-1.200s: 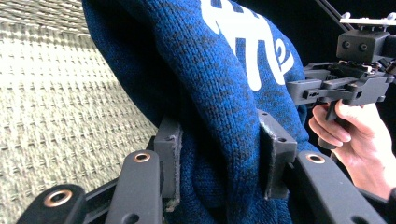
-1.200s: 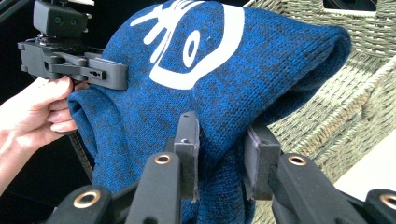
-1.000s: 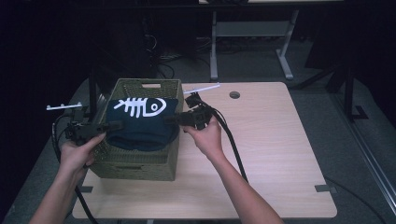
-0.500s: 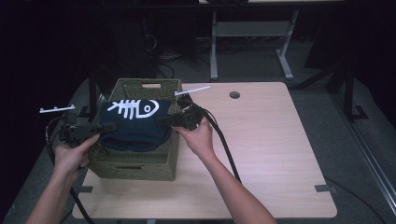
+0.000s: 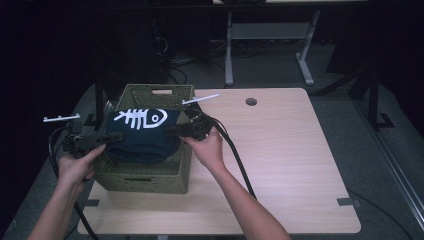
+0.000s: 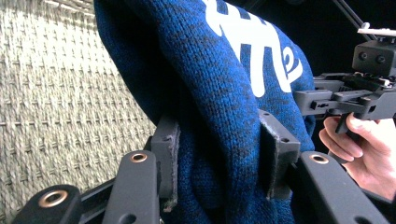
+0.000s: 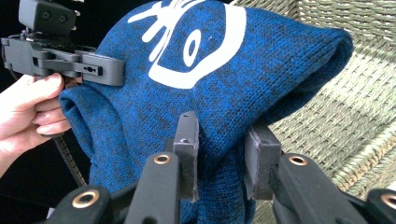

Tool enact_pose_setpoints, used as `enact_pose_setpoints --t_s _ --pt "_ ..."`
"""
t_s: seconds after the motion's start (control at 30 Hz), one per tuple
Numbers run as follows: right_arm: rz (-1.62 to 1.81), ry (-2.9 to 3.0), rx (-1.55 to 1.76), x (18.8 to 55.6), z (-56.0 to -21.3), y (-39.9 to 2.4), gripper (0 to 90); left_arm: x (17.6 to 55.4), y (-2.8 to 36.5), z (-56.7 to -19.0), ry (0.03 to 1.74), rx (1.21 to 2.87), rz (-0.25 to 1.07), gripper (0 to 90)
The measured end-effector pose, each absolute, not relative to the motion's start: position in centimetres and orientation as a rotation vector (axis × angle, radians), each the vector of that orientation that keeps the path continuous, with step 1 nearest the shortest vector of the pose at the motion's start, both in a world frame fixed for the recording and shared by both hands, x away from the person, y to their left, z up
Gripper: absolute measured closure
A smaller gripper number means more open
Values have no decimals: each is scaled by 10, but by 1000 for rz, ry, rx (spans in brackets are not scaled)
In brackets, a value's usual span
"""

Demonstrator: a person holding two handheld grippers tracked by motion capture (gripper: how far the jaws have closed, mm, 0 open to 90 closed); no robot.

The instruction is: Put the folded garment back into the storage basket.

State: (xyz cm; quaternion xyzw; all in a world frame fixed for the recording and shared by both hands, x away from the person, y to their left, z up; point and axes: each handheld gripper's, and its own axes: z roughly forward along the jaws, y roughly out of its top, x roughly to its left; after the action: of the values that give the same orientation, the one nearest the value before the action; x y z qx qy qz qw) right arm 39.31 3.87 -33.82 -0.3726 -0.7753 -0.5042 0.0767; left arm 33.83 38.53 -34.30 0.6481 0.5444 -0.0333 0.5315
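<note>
You are at the lowering step: the folded blue knit sweater (image 5: 142, 136), with its white fish-skeleton print facing up, hangs between your two grippers directly over the open top of the green woven basket (image 5: 150, 175), which stands at the left side of the wooden table (image 5: 280, 165). The left gripper (image 5: 109, 140) pinches one end of the fold; in the left gripper view its two pads are pressed into the knit on either side of a thick bunch of fabric (image 6: 219, 154), though the jaws have just been opening slightly with the sweater between them. The right gripper (image 5: 172, 131) clamps the opposite end, and in the right gripper view its pads bite into the cloth (image 7: 219, 140) with the basket's woven wall (image 7: 355, 116) close behind. The sweater appears to sit at rim level, not yet resting on the basket floor; whether its underside touches the rim cannot be told. For the next move, keep both ends level and lower them together so the fold passes inside the rim without catching on the weave. Keep both grips pressed until the sweater's weight is judged to rest in the basket, then spread both jaws and withdraw upward, clear of the basket walls. Watch the left grip: if it loosens early, that end is likely to sag and unfold.
</note>
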Motion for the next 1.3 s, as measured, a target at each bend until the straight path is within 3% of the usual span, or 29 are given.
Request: enact_pose_setpoints --t_s 1.3 --pt "-1396 -2353 -1198 401 -386 61 677 356 399 -371 1451 1712 -72 525"
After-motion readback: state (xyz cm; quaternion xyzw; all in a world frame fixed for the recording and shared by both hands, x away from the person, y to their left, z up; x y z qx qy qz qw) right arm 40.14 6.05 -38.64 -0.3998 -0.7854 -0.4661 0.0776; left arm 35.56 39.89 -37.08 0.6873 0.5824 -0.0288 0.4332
